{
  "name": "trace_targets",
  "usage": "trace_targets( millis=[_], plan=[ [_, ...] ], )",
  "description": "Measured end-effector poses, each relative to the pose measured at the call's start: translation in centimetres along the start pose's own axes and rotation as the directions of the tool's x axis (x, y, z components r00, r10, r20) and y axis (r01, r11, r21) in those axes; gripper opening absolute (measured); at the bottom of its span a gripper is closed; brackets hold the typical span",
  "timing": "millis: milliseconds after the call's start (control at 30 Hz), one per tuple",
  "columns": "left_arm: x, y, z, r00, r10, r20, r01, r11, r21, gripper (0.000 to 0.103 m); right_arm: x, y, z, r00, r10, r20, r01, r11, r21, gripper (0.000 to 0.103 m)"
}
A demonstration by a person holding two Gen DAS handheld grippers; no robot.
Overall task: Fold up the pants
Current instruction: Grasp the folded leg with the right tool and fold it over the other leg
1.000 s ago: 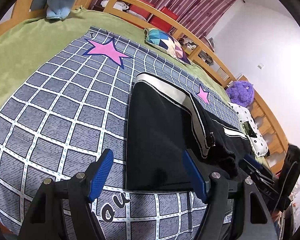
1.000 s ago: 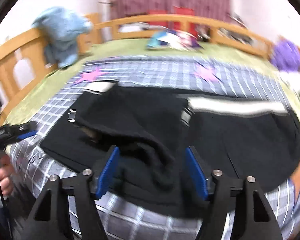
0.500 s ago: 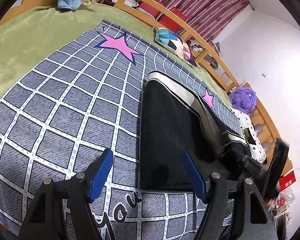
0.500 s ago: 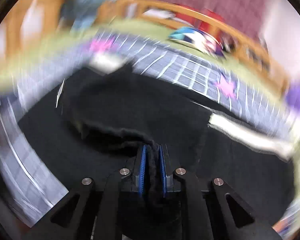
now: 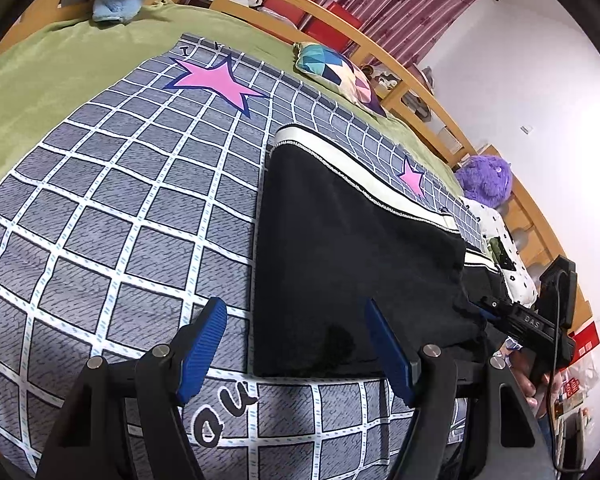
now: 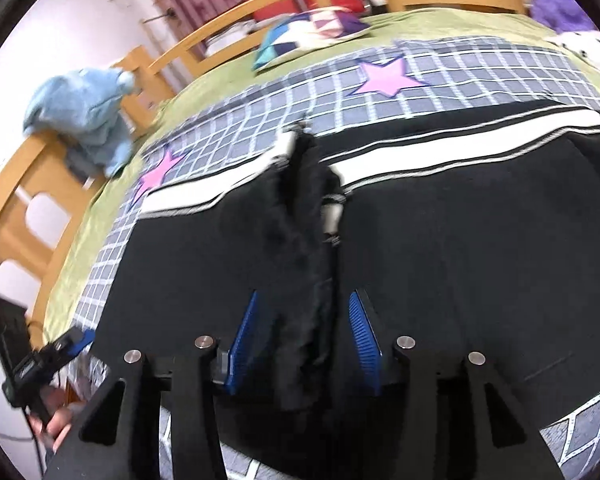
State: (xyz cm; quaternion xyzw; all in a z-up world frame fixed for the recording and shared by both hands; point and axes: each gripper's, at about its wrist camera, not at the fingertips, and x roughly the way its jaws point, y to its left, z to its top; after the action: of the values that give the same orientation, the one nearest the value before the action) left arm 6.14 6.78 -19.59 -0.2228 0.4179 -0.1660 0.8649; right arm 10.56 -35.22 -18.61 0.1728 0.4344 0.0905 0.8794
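Observation:
Black pants (image 5: pixel 340 248) with a white side stripe lie on the grey checked blanket (image 5: pixel 120 208); they also show in the right wrist view (image 6: pixel 460 240). My left gripper (image 5: pixel 296 344) is open and empty over the near corner of the pants. My right gripper (image 6: pixel 304 344) is open, its blue pads (image 6: pixel 246 340) on either side of a raised black fold (image 6: pixel 304 280) of the pants, apart from it. The right gripper also shows at the pants' far edge in the left wrist view (image 5: pixel 512 320).
A green sheet (image 5: pixel 52 64) covers the bed inside a wooden rail (image 5: pixel 400 68). A patterned pillow (image 5: pixel 336 68), a purple plush toy (image 5: pixel 486 180), a spotted white cloth (image 5: pixel 504 252) and a blue plush (image 6: pixel 84 108) lie around the edges.
My right gripper, shut on the black fold half a second ago, has opened and the fold now stands loose between the pads. The upper layer now lies flatter. The left gripper stays open.

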Motion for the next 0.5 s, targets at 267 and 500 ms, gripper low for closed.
trace_targets(
  millis=[267, 500],
  plan=[
    [-0.1, -0.4, -0.2, 1.0, 0.005, 0.007, -0.005, 1.0, 0.011, 0.07, 2.9, 1.3, -2.3, 0.998, 0.004, -0.061, -0.008, 0.998, -0.068, 0.023],
    [-0.3, -0.7, -0.4, 1.0, 0.017, 0.014, -0.017, 0.999, 0.027, 0.07, -1.0, -1.1, -0.9, 0.996, 0.051, 0.075, -0.051, 0.999, 0.005, 0.024]
  ],
)
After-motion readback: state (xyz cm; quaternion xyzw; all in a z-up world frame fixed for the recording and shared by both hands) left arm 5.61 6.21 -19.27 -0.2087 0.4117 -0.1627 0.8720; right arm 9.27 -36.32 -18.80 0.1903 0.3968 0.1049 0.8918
